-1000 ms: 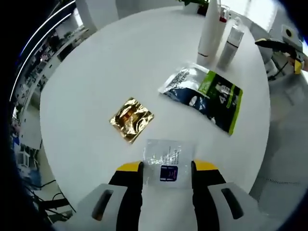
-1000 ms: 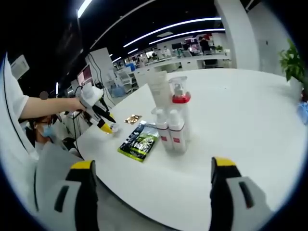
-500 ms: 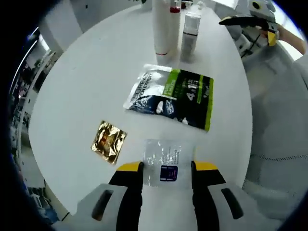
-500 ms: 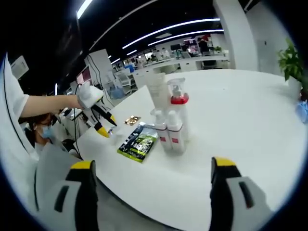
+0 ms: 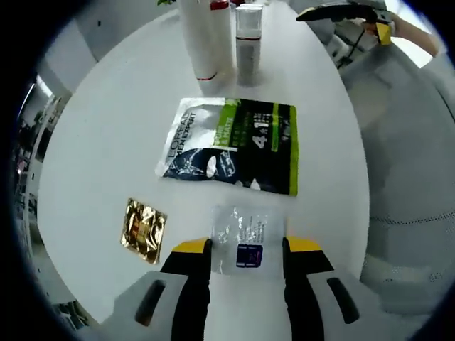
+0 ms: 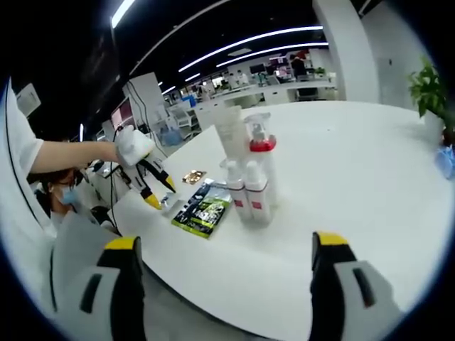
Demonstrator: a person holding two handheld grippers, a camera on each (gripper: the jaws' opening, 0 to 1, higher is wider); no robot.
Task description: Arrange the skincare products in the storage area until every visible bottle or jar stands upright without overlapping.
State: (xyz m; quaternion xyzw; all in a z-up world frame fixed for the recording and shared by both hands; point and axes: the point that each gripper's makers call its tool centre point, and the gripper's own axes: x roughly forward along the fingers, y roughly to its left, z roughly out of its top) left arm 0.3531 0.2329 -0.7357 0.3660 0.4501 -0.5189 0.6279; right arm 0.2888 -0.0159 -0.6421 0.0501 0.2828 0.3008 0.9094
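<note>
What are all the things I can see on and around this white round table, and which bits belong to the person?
Clear sachet: one, see-through with a dark label, between the left fingers.
Gold sachet: one, flat near the table's edge.
Green and black pouch: one, flat beside the bottles.
Bottles: a standing white cluster, one red-collared; count unclear.
Table: one, white, round.
Plant: one, green, far side.
Left gripper: yellow-tipped, closed on the clear sachet.
Right gripper: yellow-tipped, open, off the table's edge.

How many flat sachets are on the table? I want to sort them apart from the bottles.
3: a green-and-black sachet near the bottles, a gold sachet beside it, and a clear sachet between the left gripper's jaws. The bottles could hide others.
</note>
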